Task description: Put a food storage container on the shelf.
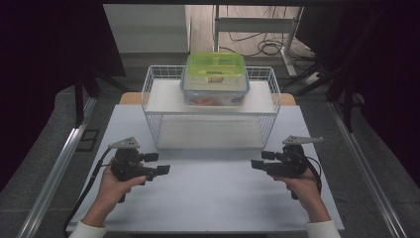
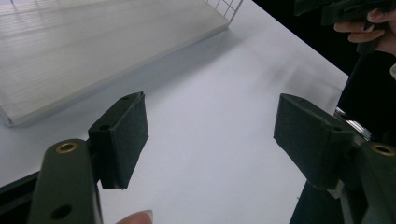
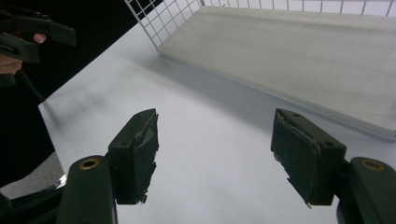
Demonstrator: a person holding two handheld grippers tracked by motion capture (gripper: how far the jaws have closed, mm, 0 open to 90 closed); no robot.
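Note:
My left gripper (image 1: 157, 163) is low over the white table (image 1: 213, 198) at front left, pointing right, open with nothing between its jaws (image 2: 210, 140). My right gripper (image 1: 261, 159) mirrors it at front right, pointing left, also open and empty (image 3: 215, 149). Beyond both stands a white wire basket (image 1: 153, 124) with a pale board as its floor (image 2: 84, 51) (image 3: 299, 51). A clear food container with a green lid (image 1: 215, 79) rests on the basket's upper shelf at the back. The two grippers face each other across bare tabletop.
The table's side edges drop to a dark floor with metal rails (image 1: 54, 173). Cables and a white frame (image 1: 257, 25) lie beyond the far edge. The other hand's gripper appears far off in each gripper view (image 2: 345, 9) (image 3: 32, 32).

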